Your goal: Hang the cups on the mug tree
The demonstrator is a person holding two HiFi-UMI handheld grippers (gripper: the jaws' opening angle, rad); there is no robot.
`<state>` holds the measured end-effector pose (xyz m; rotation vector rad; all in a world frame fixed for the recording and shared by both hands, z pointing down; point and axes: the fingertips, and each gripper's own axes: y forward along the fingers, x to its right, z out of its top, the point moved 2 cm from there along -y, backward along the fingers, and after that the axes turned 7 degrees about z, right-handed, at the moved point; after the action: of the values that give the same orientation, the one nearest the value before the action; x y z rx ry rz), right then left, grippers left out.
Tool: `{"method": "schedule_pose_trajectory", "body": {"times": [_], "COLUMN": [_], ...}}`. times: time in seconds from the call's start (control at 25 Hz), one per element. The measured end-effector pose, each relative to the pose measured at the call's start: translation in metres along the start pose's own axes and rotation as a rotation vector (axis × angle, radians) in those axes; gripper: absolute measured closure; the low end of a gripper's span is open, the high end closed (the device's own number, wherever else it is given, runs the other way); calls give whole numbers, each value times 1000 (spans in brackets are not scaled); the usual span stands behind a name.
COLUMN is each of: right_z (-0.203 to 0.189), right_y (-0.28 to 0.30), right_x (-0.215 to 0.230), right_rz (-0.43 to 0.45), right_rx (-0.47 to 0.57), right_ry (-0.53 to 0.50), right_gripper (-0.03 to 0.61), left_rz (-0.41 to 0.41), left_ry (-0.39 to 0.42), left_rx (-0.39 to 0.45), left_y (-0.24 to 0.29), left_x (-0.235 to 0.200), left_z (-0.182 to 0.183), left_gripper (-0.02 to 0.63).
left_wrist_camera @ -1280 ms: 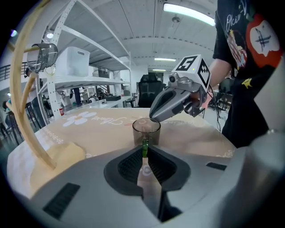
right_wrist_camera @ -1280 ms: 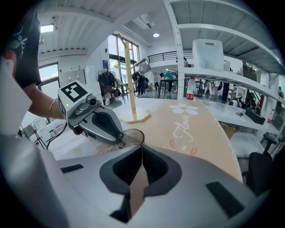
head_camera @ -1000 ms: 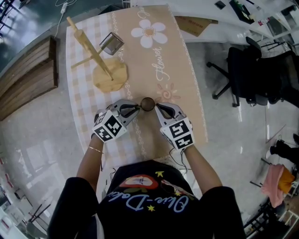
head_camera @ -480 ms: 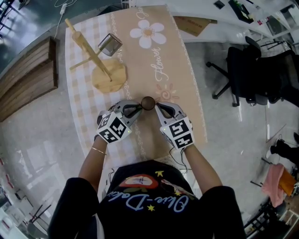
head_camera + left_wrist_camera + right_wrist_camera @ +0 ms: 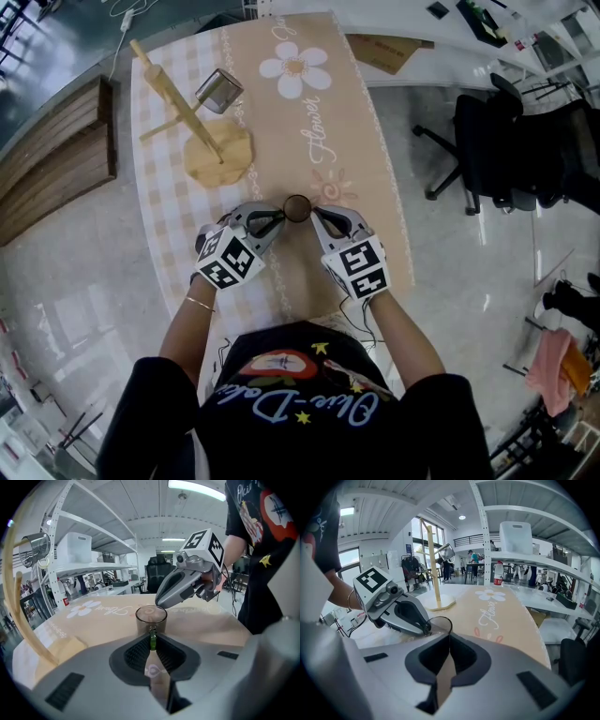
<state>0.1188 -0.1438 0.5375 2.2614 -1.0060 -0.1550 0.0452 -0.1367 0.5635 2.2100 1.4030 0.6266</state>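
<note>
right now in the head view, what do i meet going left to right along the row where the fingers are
wooden bench → left gripper → glass cup → right gripper → black office chair

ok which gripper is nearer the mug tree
Left. The left gripper sits on the glass cup's side toward the mug tree; the right gripper is on the cup's far side.

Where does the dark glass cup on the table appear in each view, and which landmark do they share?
Head view: glass cup near the centre.
Left gripper view: cup at centre, just beyond the jaws, handle toward camera.
Right gripper view: cup slightly left of centre, past the jaw tips.
Shared landmark: wooden mug tree, upper left, far left, upper centre respectively.
</note>
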Motion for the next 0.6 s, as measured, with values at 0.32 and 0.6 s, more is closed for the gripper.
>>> {"method": "schedule_pose_trajectory", "body": {"times": [0.32, 0.6], "right_z": [3, 2], "right_y": [-9, -15], "right_x": [2, 2], "right_rz": [-2, 17], "right_rx": [23, 42], "right_ry": [2, 11], "right_gripper": [569, 569], "left_rz": [18, 36], "left_ry": [-47, -68], "left_rx": [22, 2], "left_y": [-4, -8], "left_x": [0, 6], "left_z": [12, 16], "left_gripper": [566, 566]}}
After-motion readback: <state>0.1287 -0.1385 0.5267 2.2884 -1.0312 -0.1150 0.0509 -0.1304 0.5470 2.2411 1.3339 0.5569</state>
